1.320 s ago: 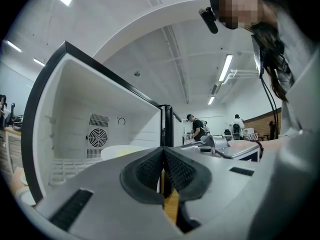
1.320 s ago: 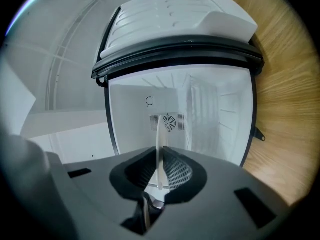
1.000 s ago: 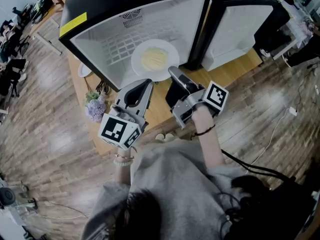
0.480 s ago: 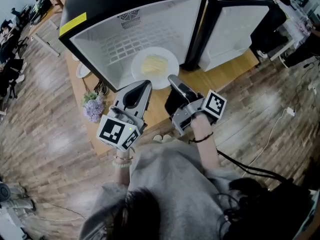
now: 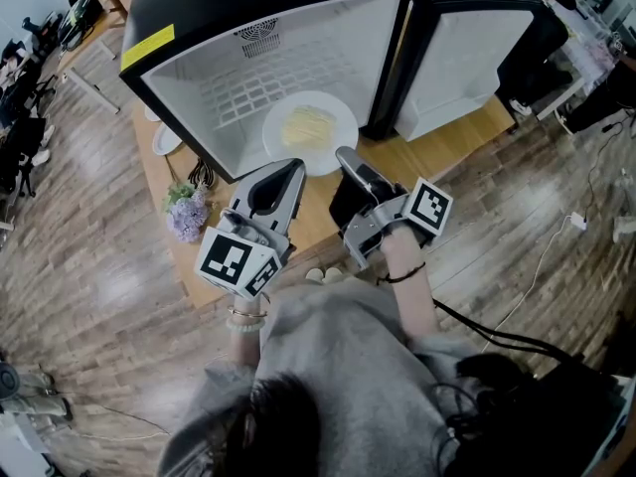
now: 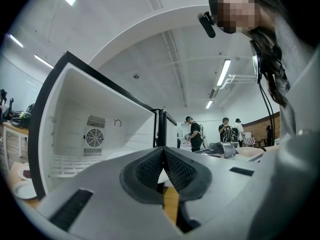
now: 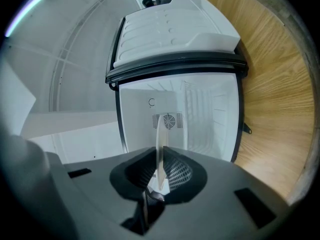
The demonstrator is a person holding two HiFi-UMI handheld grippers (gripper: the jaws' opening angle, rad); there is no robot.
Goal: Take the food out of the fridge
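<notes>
Before the white-walled fridge [image 5: 229, 78], the right tool [image 5: 345, 155] pinches the round plate [image 5: 338, 117] by its rim; its pale food [image 5: 306, 125] is indistinct. The left tool [image 5: 288, 167] is clenched, empty.

A wooden bench [image 5: 442, 149] carries a black fridge [image 5: 199, 8], which stands on it with its door [image 5: 467, 58] swung open. Inside the fridge is a white wire shelf [image 5: 253, 82]. A white plate [image 5: 338, 142] of pale yellow food sits at the fridge's mouth; whether it rests on the fridge's floor cannot be told. Just left of the fridge, a small white dish [image 5: 164, 139] lies on the bench. In front of the fridge's left corner lie black cables [image 5: 204, 174] and a bunch of purple flowers [image 5: 189, 212]. Further in front of the fridge, by the bench's edge, are two small pale round things [image 5: 325, 275]. The bench stands on a plank floor [image 5: 89, 237], where a thin cable [image 5: 542, 256] trails right of the fridge.
</notes>
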